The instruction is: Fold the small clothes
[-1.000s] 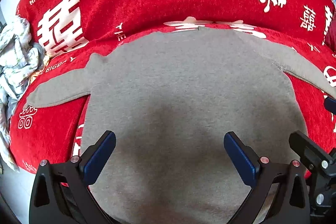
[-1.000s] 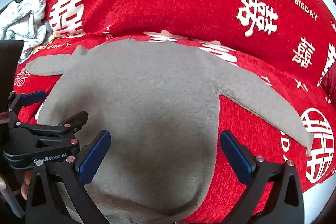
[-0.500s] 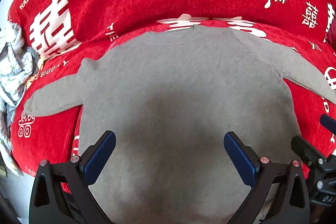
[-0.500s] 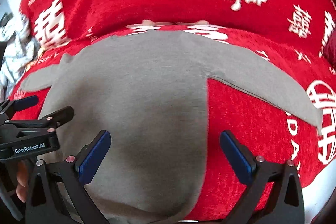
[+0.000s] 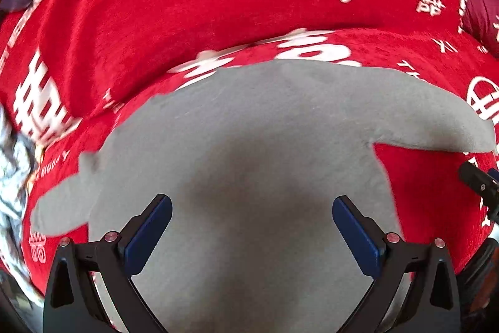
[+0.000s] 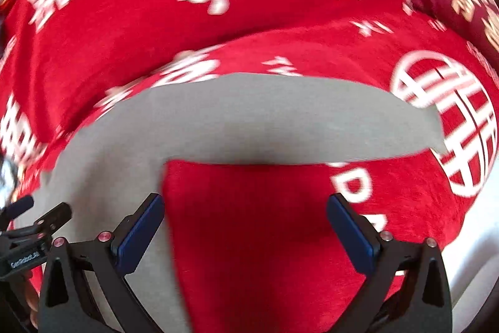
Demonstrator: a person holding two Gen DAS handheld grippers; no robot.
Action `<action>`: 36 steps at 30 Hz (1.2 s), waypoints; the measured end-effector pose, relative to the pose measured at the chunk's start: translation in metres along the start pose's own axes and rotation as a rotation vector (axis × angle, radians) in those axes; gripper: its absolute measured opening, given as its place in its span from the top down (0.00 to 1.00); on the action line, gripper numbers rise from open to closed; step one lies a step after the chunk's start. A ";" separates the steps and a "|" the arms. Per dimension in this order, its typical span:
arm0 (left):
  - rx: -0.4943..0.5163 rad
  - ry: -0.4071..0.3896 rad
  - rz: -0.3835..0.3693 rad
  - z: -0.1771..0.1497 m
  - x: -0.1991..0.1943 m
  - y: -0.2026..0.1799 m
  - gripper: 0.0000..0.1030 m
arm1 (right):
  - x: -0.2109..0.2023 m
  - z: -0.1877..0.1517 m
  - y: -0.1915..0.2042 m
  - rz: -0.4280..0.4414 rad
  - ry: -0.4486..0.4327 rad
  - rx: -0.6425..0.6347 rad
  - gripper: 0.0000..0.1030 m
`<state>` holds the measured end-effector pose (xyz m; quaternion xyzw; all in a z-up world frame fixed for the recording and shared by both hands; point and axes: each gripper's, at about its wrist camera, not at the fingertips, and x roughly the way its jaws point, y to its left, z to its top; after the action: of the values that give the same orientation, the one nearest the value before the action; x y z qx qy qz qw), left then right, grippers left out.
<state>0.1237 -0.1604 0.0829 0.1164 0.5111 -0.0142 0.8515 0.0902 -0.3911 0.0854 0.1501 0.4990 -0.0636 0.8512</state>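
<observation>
Evidently laid out flat for folding: grey long-sleeved top (image 5: 249,145) spread face-down or face-up (could not tell which) across the red printed blanket (image 5: 218,5), filling the centre and lower half of the left wrist view, one sleeve (image 5: 56,208) reaching toward the lower left of the frame and the other sleeve (image 6: 296,120) stretched across the middle of the right wrist view toward the right edge. Left gripper (image 5: 251,227) hovered over the body of the top, jaws spread wide and holding nothing, probably poised to pin or pick the cloth while the other side was worked. Right gripper (image 6: 244,223) likewise released, jaws wide apart, set over bare blanket just below the outstretched sleeve and beside the top's side edge at the lower left of that view, seemingly lined up to take the sleeve and bring it inward. No fold made yet, judging by the flat, open shape. Crumpled pale printed cloth (image 5: 12,177) seen at the left edge, apart from the top.
</observation>
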 end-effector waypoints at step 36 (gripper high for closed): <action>-0.171 0.182 -0.125 0.086 0.107 -0.041 0.00 | 0.003 0.093 -0.170 -0.017 -0.265 0.290 0.98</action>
<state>0.2437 -0.2089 0.0205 0.0123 0.5919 -0.0132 0.8058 0.1250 -0.5821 0.0931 0.2573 0.3693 -0.1615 0.8783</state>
